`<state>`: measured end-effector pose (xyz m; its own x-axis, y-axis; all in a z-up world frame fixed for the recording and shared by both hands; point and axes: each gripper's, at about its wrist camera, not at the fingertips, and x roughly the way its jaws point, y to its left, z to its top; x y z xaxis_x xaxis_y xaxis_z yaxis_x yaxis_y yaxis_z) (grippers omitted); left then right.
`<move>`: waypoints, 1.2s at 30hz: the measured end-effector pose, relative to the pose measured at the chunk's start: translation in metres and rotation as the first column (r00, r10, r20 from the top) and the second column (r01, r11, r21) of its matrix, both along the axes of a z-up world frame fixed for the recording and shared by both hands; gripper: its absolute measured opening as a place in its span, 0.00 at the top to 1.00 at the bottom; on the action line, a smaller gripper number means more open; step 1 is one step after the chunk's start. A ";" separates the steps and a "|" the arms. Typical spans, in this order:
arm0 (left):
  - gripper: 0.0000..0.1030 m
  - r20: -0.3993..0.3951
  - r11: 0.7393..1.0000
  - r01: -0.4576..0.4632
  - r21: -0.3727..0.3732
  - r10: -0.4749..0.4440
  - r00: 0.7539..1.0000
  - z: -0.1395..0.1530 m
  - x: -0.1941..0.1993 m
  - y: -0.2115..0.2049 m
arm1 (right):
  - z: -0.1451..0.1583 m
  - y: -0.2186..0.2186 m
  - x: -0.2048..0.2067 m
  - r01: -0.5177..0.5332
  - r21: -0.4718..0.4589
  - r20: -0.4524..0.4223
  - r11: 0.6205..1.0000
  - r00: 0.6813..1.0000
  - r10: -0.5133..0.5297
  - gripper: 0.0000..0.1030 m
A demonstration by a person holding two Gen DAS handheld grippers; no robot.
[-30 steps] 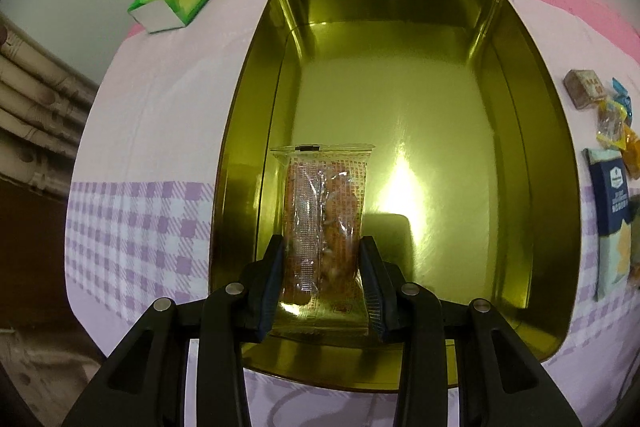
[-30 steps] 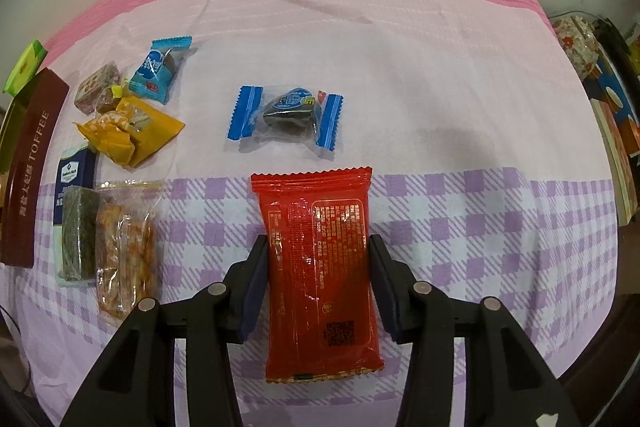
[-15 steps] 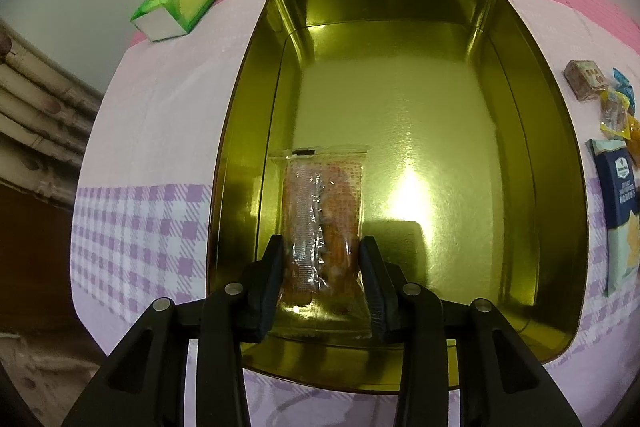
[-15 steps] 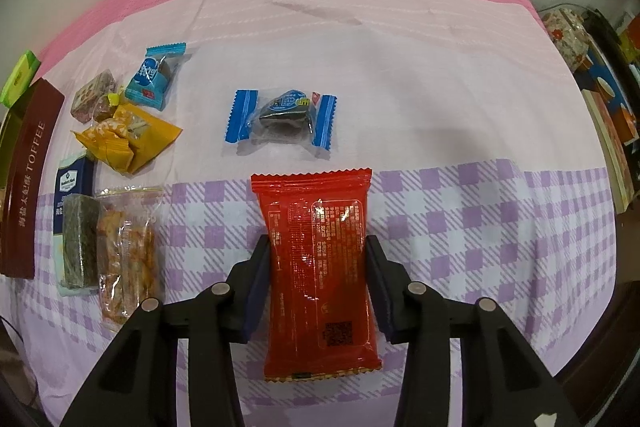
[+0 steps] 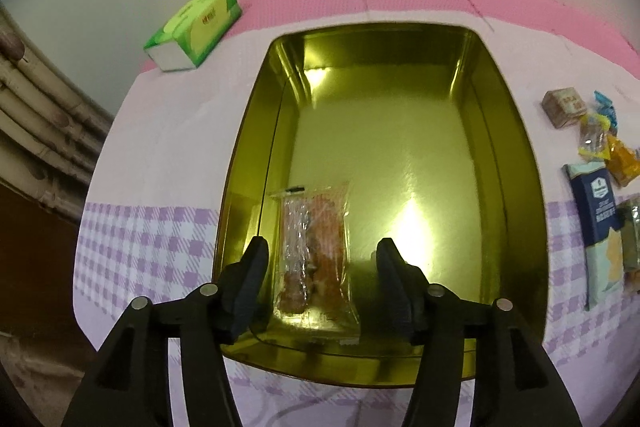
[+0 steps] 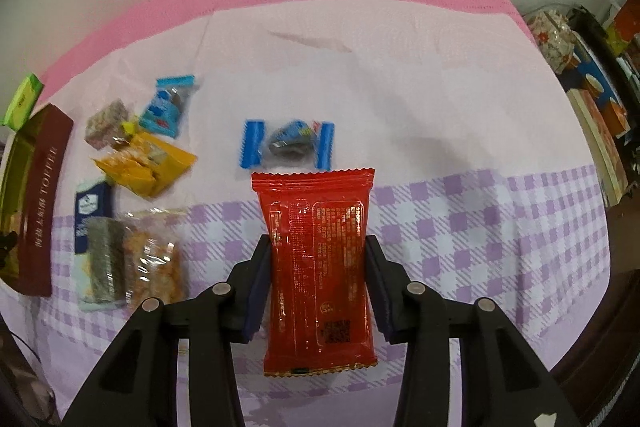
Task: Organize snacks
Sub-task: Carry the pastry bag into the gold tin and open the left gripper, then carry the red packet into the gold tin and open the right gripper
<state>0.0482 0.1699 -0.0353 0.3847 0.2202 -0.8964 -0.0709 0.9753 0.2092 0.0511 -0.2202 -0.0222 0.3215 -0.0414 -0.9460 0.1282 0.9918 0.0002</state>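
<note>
In the left wrist view a gold tin [image 5: 516, 163] lies open on the table. A clear packet of orange snacks [image 5: 316, 251] lies inside it at the near left. My left gripper [image 5: 322, 267] is open, with its fingers apart on either side of the packet and not touching it. In the right wrist view my right gripper [image 6: 318, 283] is shut on a red snack packet [image 6: 320, 251] and holds it above the cloth. A blue-ended candy [image 6: 288, 143] lies just beyond it.
Several loose snacks lie at the left of the right wrist view: a yellow packet [image 6: 148, 163], a blue candy [image 6: 168, 107], a clear orange packet [image 6: 156, 263]. The tin's brown TOFFEE lid [image 6: 40, 211] lies at the far left. A green tissue pack [image 5: 196, 27] lies behind the tin.
My left gripper has opened and let go of the clear packet, which now lies in the tin. My right gripper has lifted a little with the red packet.
</note>
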 end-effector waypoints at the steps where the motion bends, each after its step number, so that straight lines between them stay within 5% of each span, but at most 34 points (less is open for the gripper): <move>1: 0.43 0.015 1.000 -0.004 -0.007 0.004 1.000 0.003 -0.002 0.000 | 0.004 0.003 0.002 -0.007 0.001 0.009 1.000 1.000 0.007 0.61; 9: 0.36 0.142 0.995 -0.078 -0.059 0.086 0.986 0.035 -0.016 0.024 | 0.041 0.047 0.030 -0.110 0.056 0.082 0.992 0.991 0.105 0.61; 18: 0.34 0.167 0.963 -0.261 -0.072 0.270 0.948 0.042 -0.029 0.081 | 0.058 0.159 0.050 -0.279 0.186 0.119 0.942 0.958 0.261 0.61; 28: 0.33 0.165 0.917 -0.391 -0.083 0.399 0.902 0.041 -0.040 0.121 | 0.047 0.271 0.061 -0.360 0.286 0.109 0.888 0.933 0.344 0.61; 36: 0.33 0.134 0.905 -0.412 -0.106 0.424 0.896 0.033 -0.039 0.128 | 0.019 0.317 0.066 -0.348 0.303 0.043 0.887 0.935 0.352 0.61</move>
<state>0.0089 0.2984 -0.0022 0.4028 0.3271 -0.8548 -0.5004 0.8607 0.0936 0.1176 0.0964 -0.0028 0.2505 0.3591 -0.8990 -0.2252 0.9248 0.3067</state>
